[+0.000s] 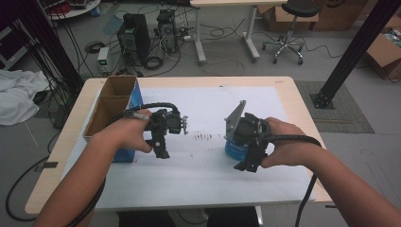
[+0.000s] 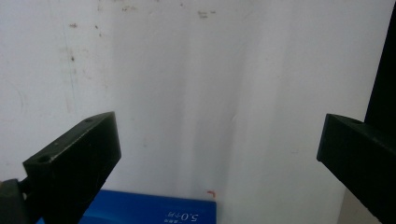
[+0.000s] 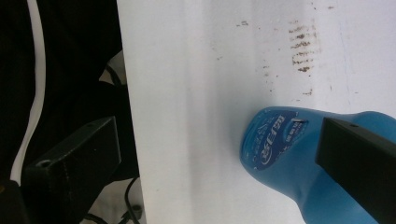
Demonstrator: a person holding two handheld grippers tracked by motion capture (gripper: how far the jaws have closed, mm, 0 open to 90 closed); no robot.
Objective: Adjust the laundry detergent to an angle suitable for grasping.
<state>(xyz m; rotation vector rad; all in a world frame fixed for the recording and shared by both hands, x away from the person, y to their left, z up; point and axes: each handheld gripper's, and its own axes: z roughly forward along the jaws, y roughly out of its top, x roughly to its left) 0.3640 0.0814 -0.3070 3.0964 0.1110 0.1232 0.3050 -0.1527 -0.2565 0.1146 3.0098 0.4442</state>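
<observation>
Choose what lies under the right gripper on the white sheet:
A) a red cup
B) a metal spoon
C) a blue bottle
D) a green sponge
C: the right gripper has its jaws open, and a blue bottle with a printed label lies on the white sheet by one jaw.

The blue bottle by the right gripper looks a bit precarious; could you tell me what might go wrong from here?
1. The blue bottle sits beside one jaw of the open right gripper, not centred between them, so closing now could knock it over.
2. It stands near the white sheet's front edge, so a nudge might push it off.
</observation>
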